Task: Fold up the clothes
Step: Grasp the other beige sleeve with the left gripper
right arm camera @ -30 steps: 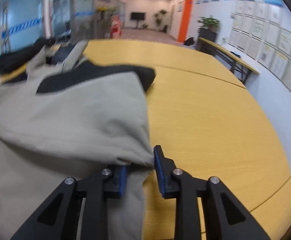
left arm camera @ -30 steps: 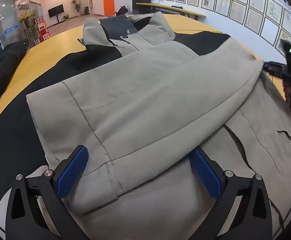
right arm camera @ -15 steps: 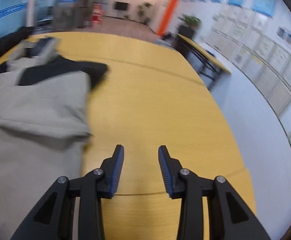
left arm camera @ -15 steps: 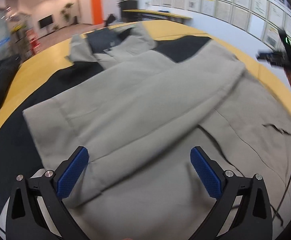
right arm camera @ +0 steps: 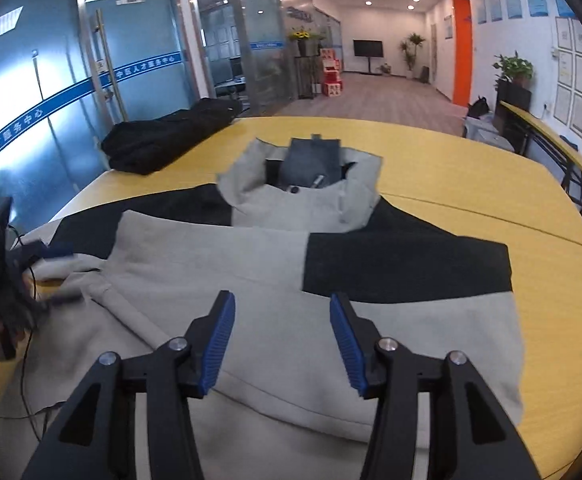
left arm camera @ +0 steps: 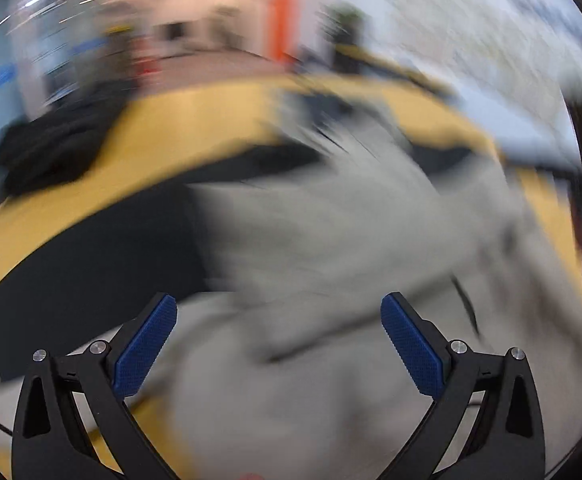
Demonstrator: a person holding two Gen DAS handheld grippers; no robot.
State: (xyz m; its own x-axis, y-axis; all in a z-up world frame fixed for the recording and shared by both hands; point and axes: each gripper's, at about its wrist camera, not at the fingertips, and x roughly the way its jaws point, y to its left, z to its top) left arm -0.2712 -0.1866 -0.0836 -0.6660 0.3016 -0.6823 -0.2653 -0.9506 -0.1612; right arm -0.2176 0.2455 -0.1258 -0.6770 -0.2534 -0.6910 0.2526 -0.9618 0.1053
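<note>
A grey and black jacket (right arm camera: 275, 280) lies flat on the yellow table (right arm camera: 491, 184), collar at the far side, one sleeve folded across its front. My right gripper (right arm camera: 282, 332) is open and empty above the jacket's lower part. My left gripper (left arm camera: 278, 336) is open and empty over the jacket (left arm camera: 331, 240); its view is heavily blurred. The left gripper also shows at the left edge of the right wrist view (right arm camera: 31, 252), near the sleeve cuff.
A black garment (right arm camera: 167, 140) lies on the table's far left corner, also in the left wrist view (left arm camera: 55, 144). A second table (right arm camera: 551, 140) stands by the right wall. Glass doors are on the left.
The right gripper let go of the sleeve, opened wider and swung round to face the jacket. The left gripper stayed open and moved fast, blurring its view.
</note>
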